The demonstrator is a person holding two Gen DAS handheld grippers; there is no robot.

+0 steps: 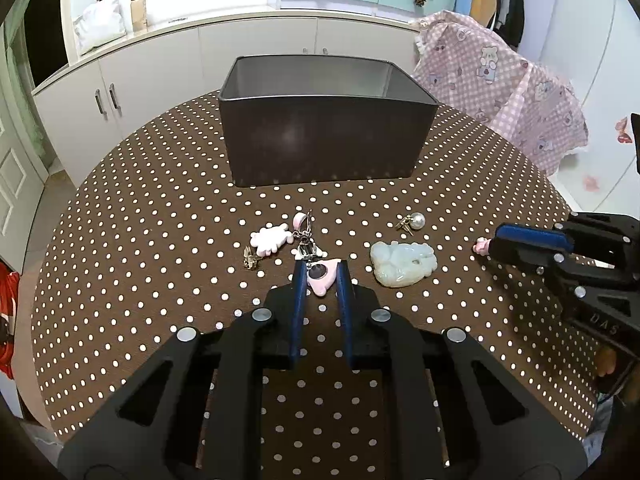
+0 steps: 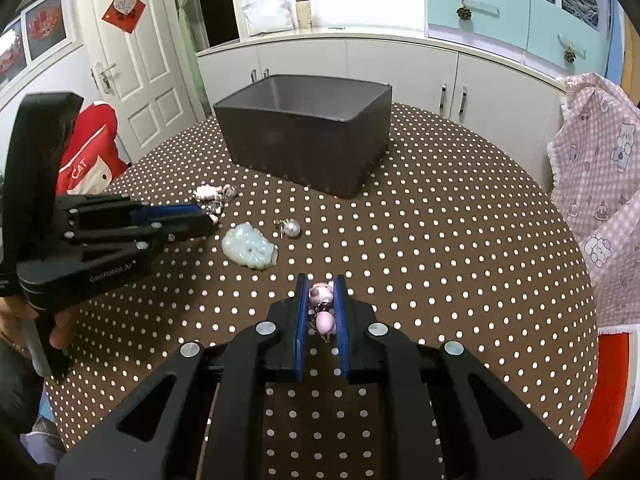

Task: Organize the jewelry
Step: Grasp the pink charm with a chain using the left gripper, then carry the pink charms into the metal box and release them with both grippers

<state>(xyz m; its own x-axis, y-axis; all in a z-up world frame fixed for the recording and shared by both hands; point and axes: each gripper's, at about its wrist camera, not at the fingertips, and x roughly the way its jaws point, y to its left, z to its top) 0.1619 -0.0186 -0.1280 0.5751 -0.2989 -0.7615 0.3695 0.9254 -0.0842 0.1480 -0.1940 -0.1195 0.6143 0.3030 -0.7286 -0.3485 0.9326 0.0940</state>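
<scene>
Left gripper [image 1: 320, 267]: closed on the pink keychain [image 1: 321, 278], low over the table [image 1: 160, 280]. Right gripper [image 2: 321, 282]: clamped on a pink charm [image 2: 321, 291]. Dark box [image 1: 324, 140] stands at the far side; pale green pendant [image 1: 402, 263] and pearl earring [image 1: 418, 221] lie between.

The left gripper [image 1: 320, 270] lay low over the table [image 1: 160, 280], pointing toward the dark box [image 1: 324, 136], its blue fingers [image 1: 298, 300] closed around a pink charm [image 1: 322, 278]. The right gripper [image 2: 321, 292], farther right of the box, had its fingers [image 2: 301, 320] pinched on a small pink trinket [image 2: 322, 308]. A hand [image 2: 60, 328] gripped the left handle.
</scene>
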